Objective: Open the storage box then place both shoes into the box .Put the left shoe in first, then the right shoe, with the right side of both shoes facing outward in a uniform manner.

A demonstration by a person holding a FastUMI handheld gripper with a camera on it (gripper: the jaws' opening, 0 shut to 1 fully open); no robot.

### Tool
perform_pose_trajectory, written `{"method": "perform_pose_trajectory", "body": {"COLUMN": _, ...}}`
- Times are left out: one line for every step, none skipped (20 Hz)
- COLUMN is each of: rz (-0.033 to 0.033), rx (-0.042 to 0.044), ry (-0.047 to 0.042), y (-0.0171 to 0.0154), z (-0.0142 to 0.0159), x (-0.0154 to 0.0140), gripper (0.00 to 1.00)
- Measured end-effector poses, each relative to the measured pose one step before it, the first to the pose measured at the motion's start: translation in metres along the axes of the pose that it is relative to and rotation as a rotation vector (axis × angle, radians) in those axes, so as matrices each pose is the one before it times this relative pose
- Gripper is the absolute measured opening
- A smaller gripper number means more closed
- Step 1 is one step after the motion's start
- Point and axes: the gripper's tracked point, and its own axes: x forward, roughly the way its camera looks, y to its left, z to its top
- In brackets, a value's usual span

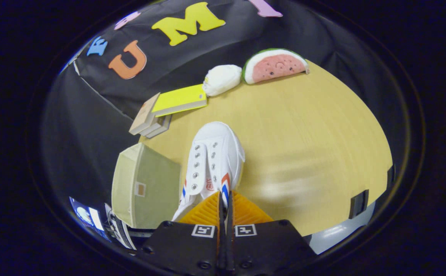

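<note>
The gripper has its two fingers drawn almost together, with only a thin slit between them, and they are pinched on the rear edge of a white shoe, gripping the fabric by the blue and red side stripes. The shoe stretches ahead of the fingers with its toe pointing away, eyelets and tongue facing up, over the pale wooden table; whether its sole rests on the wood I cannot tell. Just beside the shoe, to its left, sits the light green fabric storage box, its lid closed, a small label patch on the face turned this way. Beyond the shoe's toe lies a small stack of books with a yellow one on top. Past those, near the booth's dark wall, a white round plush rests touching a watermelon-slice plush.
</note>
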Motion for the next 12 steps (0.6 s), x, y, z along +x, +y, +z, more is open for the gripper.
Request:
{"method": "perform_pose_trajectory", "body": {"rz": 0.02855, "rx": 0.00578, "ry": -0.01420, "y": 0.02422, "z": 0.00071, "x": -0.00464, "gripper": 0.05}}
{"method": "perform_pose_trajectory", "body": {"rz": 0.03768, "rx": 0.01149, "ry": -0.00022, "y": 0.02567, "z": -0.00320, "x": -0.00285, "gripper": 0.05}}
{"method": "perform_pose_trajectory", "body": {"rz": 0.03770, "rx": 0.01423, "ry": -0.00190, "y": 0.02481, "z": -0.00259, "x": -0.00233, "gripper": 0.05}}
{"method": "perform_pose_trajectory", "body": {"rz": 0.02393, "rx": -0.00130, "ry": -0.00561, "y": 0.02246, "z": -0.00152, "x": -0.00053, "gripper": 0.05}}
{"method": "perform_pose_trajectory", "body": {"rz": 0.00758, "rx": -0.01546, "ry": -0.01413, "y": 0.01878, "z": -0.00018, "x": 0.00039, "gripper": 0.05}}
{"method": "perform_pose_trajectory", "body": {"rz": -0.00261, "rx": -0.01736, "ry": -0.01313, "y": 0.01529, "z": 0.00046, "x": 0.00210, "gripper": 0.05}}
{"method": "perform_pose_trajectory", "body": {"rz": -0.00201, "rx": -0.00973, "ry": -0.00538, "y": 0.01441, "z": -0.00124, "x": 0.00363, "gripper": 0.05}}
{"method": "perform_pose_trajectory", "body": {"rz": 0.00200, "rx": 0.00335, "ry": -0.00435, "y": 0.01638, "z": -0.00326, "x": 0.00412, "gripper": 0.05}}
{"method": "perform_pose_trajectory", "body": {"rz": -0.00259, "rx": 0.00536, "ry": -0.00764, "y": 0.01200, "z": -0.00074, "x": 0.00503, "gripper": 0.05}}
{"method": "perform_pose_trajectory", "body": {"rz": -0.01250, "rx": -0.00124, "ry": -0.00851, "y": 0.00929, "z": -0.00070, "x": 0.00582, "gripper": 0.05}}
{"method": "perform_pose_trajectory", "body": {"rz": -0.01795, "rx": -0.00595, "ry": -0.00767, "y": 0.00699, "z": -0.00099, "x": 0.00563, "gripper": 0.05}}
{"method": "perform_pose_trajectory", "body": {"rz": -0.01419, "rx": -0.00549, "ry": -0.00441, "y": 0.00505, "z": -0.00497, "x": 0.00600, "gripper": 0.05}}
